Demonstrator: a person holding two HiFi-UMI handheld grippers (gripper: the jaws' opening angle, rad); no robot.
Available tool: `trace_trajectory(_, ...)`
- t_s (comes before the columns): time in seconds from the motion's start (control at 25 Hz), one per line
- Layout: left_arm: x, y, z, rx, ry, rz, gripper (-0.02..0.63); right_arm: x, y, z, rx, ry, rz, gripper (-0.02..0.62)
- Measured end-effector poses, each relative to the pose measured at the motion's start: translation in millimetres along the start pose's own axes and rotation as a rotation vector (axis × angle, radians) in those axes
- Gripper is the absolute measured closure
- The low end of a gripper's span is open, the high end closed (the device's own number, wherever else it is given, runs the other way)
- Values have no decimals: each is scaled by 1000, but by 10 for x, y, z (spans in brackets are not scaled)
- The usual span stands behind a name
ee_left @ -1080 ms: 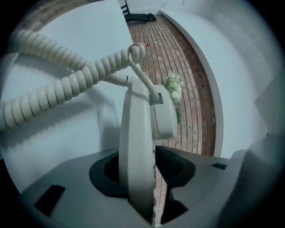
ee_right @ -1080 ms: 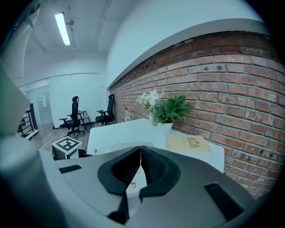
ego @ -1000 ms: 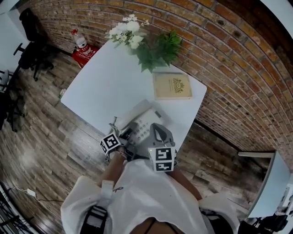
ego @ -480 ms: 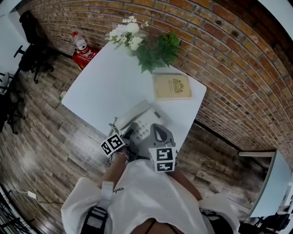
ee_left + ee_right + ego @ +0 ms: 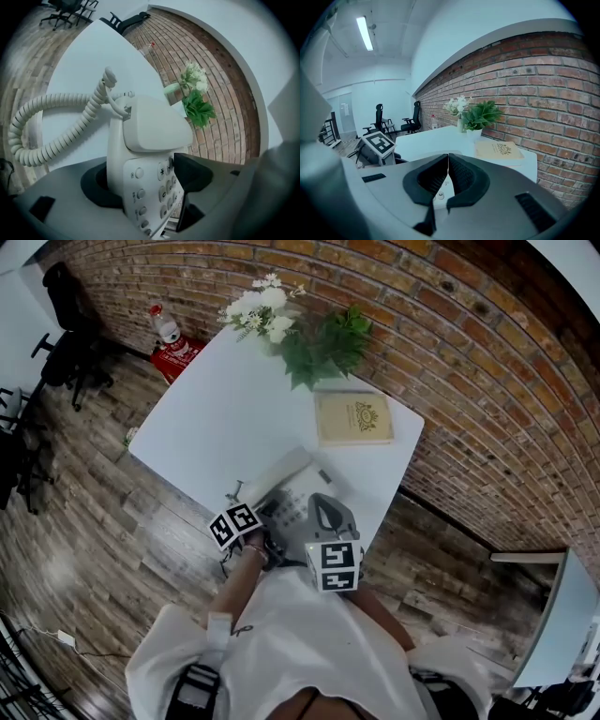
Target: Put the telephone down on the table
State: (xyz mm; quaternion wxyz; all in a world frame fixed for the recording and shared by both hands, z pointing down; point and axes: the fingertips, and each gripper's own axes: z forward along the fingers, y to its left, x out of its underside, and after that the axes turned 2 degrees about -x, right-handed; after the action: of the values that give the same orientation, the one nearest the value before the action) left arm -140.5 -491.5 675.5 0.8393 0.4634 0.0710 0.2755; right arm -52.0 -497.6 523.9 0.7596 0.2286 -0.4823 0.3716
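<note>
The pale grey telephone [image 5: 284,491] lies on the white table [image 5: 225,418] by its near edge, handset on its cradle. In the left gripper view its body [image 5: 150,136] stands between my left gripper's [image 5: 145,180] jaws, which have just been opening; they are spread wide and the gripper is open. The coiled cord [image 5: 51,122] loops off to the left. My right gripper [image 5: 448,180] is shut with nothing in it, its tips just over the keypad [image 5: 439,194]. In the head view the left gripper [image 5: 255,514] and right gripper [image 5: 320,504] flank the phone's near end.
A tan book [image 5: 353,417] lies at the table's far right. White flowers and a green plant [image 5: 300,334] stand at the back by the brick wall. On the wooden floor are a red box with a bottle [image 5: 173,343] and office chairs [image 5: 61,324].
The left gripper's marker cube has turned and shifted slightly toward the table. The telephone and the right gripper have kept their places.
</note>
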Motion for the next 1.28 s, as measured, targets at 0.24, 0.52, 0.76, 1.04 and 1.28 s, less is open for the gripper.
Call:
trace_trajectory(0.24, -44, 77, -70, -120, 15, 53, 249, 15, -13, -16, -1, 3, 7, 569)
trace_trajectory(0.52, -20, 103, -157, -219, 8, 113, 228, 30, -13, -9, -6, 8, 12, 569)
trace_trajectory(0.76, 19, 147, -172, -211, 49, 108, 221, 41, -7, 9, -14, 13, 13, 569)
trace_trajectory(1.04, 94, 249, -229, -211, 120, 57, 225, 62, -20, 30, -16, 22, 18, 569)
trace_trajectory(1.28, 188, 265, -255, -185, 307, 148, 225, 61, -46, 25, 1, 8, 11, 569)
